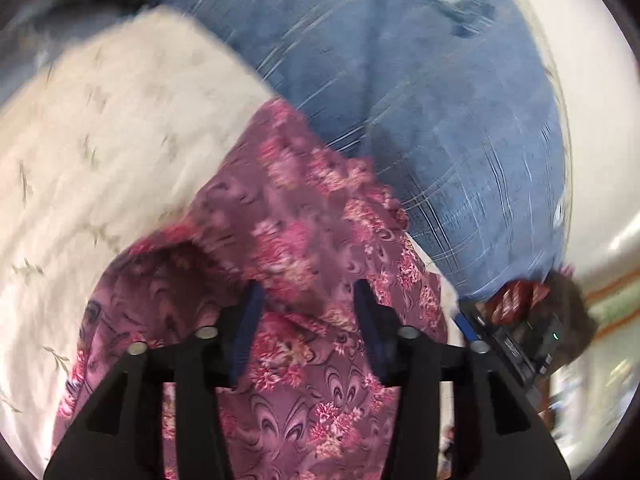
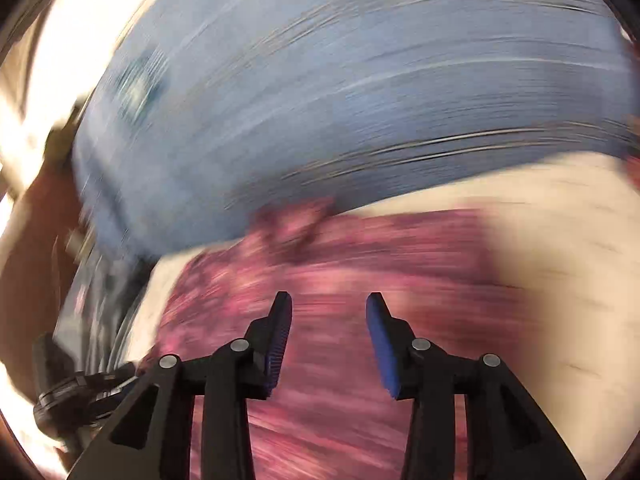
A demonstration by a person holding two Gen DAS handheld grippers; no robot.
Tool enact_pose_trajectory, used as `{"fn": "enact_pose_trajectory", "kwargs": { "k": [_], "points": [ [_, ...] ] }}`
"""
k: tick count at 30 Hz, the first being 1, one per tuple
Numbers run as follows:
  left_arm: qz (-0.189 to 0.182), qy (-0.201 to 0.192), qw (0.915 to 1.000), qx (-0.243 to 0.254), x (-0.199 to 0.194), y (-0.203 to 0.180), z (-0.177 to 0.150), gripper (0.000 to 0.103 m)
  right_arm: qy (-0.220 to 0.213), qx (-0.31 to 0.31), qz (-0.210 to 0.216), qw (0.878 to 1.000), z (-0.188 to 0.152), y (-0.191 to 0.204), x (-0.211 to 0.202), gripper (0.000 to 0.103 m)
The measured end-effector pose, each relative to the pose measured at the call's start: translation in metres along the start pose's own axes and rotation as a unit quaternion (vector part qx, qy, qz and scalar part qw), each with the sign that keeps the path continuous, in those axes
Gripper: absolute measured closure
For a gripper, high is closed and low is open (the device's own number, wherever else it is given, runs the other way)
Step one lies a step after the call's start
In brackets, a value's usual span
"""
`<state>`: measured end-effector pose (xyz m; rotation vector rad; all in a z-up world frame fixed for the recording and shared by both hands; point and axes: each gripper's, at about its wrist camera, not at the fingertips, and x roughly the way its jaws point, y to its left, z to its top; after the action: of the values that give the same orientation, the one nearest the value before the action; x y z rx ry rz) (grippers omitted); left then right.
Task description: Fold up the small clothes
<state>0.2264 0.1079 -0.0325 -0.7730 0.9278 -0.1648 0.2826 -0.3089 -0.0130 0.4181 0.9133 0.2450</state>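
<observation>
Looking down both wrists, I see the floral purple garment [image 1: 304, 240] lying on the white sheet [image 1: 100, 128], near side of the blue checked cloth [image 1: 420, 100]. My left gripper [image 1: 308, 292] and right gripper [image 2: 328, 304] both hang just above it, jaws parted, gripping nothing. Its long axis seems to run near-to-far under the left one, which I judge better placed; the right view is blurred.

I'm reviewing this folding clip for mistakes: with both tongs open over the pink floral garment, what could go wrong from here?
1. The pink floral garment lies bunched and creased, so the fold may set crooked.
2. The left tongs hang open right over the cloth; closing there could grab several layers.
3. The right wrist view is heavily blurred, so the right tongs may land off the hem, near the white sheet.
</observation>
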Motion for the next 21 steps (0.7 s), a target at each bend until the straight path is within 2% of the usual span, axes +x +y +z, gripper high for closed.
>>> {"fn": "enact_pose_trajectory", "kwargs": {
  "k": [2, 4, 5, 6, 7, 8, 9, 12, 13, 14, 16, 19, 21],
  "points": [
    [0.045, -0.014, 0.9981, 0.038, 0.007, -0.009, 0.001, 0.051, -0.009, 0.044, 0.037, 0.998, -0.010, -0.038, -0.023, 0.062],
    [0.072, 0.030, 0.9966, 0.029, 0.032, 0.002, 0.004, 0.051, 0.004, 0.058, 0.058, 0.997, -0.024, -0.051, -0.021, 0.065],
    [0.074, 0.052, 0.9958, 0.015, 0.043, 0.009, 0.005, 0.055, 0.029, 0.052, 0.034, 0.998, -0.033, -0.053, -0.010, 0.065],
    [0.075, 0.049, 0.9959, 0.012, 0.045, 0.011, 0.007, 0.057, 0.053, 0.042, 0.008, 0.998, -0.040, -0.055, 0.004, 0.072],
    [0.082, 0.049, 0.9952, 0.025, 0.041, 0.007, 0.008, 0.057, 0.053, 0.036, 0.006, 0.998, -0.043, -0.053, 0.008, 0.082],
    [0.092, 0.067, 0.9929, 0.035, 0.039, 0.005, 0.010, 0.057, 0.033, 0.035, 0.003, 0.999, -0.044, -0.053, 0.001, 0.082],
    [0.088, 0.085, 0.9920, 0.030, 0.032, 0.006, 0.011, 0.057, 0.034, 0.045, 0.008, 0.998, -0.044, -0.051, -0.003, 0.078],
    [0.073, 0.106, 0.9913, 0.029, -0.001, 0.015, 0.011, 0.056, 0.024, 0.070, 0.028, 0.997, -0.050, -0.053, -0.031, 0.071],
    [0.076, 0.108, 0.9906, 0.035, -0.017, 0.020, 0.009, 0.049, 0.025, 0.070, 0.025, 0.997, -0.055, -0.055, -0.044, 0.064],
    [0.082, 0.113, 0.9892, 0.044, -0.034, 0.028, 0.004, 0.039, 0.030, 0.066, 0.018, 0.997, -0.067, -0.057, -0.057, 0.061],
    [0.105, 0.125, 0.9852, 0.054, -0.061, 0.043, -0.010, 0.032, 0.035, 0.052, 0.000, 0.998, -0.092, -0.070, -0.088, 0.059],
    [0.134, 0.160, 0.9766, 0.053, -0.086, 0.071, -0.040, 0.030, 0.038, 0.038, -0.036, 0.998, -0.128, -0.081, -0.113, 0.059],
    [0.140, 0.183, 0.9724, 0.038, -0.094, 0.084, -0.057, 0.031, 0.043, 0.037, -0.059, 0.997, -0.151, -0.093, -0.137, 0.058]
  ]
}}
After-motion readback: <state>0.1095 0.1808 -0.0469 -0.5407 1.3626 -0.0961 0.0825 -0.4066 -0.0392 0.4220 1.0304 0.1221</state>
